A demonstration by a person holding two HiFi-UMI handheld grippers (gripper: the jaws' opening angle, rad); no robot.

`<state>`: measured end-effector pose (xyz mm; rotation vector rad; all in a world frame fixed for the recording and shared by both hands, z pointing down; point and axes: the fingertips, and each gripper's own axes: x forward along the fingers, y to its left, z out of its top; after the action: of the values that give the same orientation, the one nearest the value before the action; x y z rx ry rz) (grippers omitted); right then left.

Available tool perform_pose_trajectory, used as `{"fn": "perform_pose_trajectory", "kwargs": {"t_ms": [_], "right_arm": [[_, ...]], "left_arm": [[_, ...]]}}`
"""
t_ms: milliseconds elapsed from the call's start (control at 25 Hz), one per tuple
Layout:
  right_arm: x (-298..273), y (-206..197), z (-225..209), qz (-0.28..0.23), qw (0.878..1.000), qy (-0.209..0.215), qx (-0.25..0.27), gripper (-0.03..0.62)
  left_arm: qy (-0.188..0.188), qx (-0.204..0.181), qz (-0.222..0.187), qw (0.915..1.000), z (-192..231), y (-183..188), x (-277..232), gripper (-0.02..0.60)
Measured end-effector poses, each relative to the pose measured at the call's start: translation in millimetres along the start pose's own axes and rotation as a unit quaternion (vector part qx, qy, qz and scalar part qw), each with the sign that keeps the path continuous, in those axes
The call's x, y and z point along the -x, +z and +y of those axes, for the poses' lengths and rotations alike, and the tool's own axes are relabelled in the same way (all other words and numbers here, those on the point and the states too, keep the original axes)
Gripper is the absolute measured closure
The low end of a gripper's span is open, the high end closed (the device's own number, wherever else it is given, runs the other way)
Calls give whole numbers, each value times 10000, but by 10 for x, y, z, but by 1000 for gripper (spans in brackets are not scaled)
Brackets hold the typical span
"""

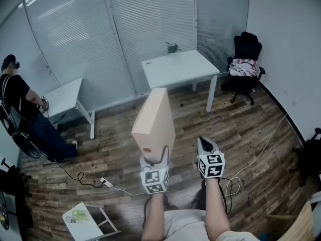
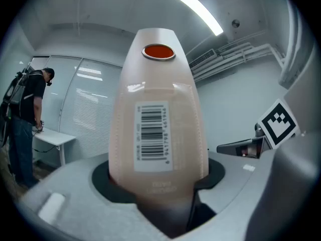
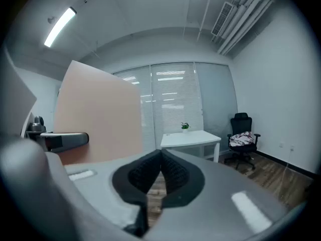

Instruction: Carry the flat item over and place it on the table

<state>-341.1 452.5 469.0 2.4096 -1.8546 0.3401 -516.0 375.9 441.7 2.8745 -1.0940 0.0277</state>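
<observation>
— Where are we?
— Mid-carry, I'd say. My left gripper (image 1: 153, 160) clamps the flat box (image 1: 154, 118) upright, jaws wide around its end; the right gripper (image 1: 204, 144) is closed and empty. Next I walk to the white table (image 1: 175, 69) and lay it flat.
— Anything else?
— Only the left gripper view shows its barcode label (image 2: 151, 131).

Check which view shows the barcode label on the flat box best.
Left gripper view: the barcode label faces the camera on the narrow edge of the flat box, held in the left claw. Head view shows the box from above, label too small to read. Right gripper view shows just its broad plain side.
</observation>
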Motion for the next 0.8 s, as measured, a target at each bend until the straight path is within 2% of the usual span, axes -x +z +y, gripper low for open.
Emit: {"fn": "perform_pose_trajectory", "kwargs": {"t_ms": [320,520,640,800], "right_arm": [[-159,186,-127,-159,9998,-70,33,593],[-442,283,-343,-226,9989,-85,-409,594],[-699,344,-454,-282,9984,-22,-488,594],[-1132,445,-576,-278,9973,98,-674,592]], "left_arm": [[123,24,25,9999,188,24,-216,298],[208,43,-126,9997,261,163,-516,298],[91,41,-199,9998,243,176,-754,298],[2,46,-89,9999,307,166,-1173,298]]}}
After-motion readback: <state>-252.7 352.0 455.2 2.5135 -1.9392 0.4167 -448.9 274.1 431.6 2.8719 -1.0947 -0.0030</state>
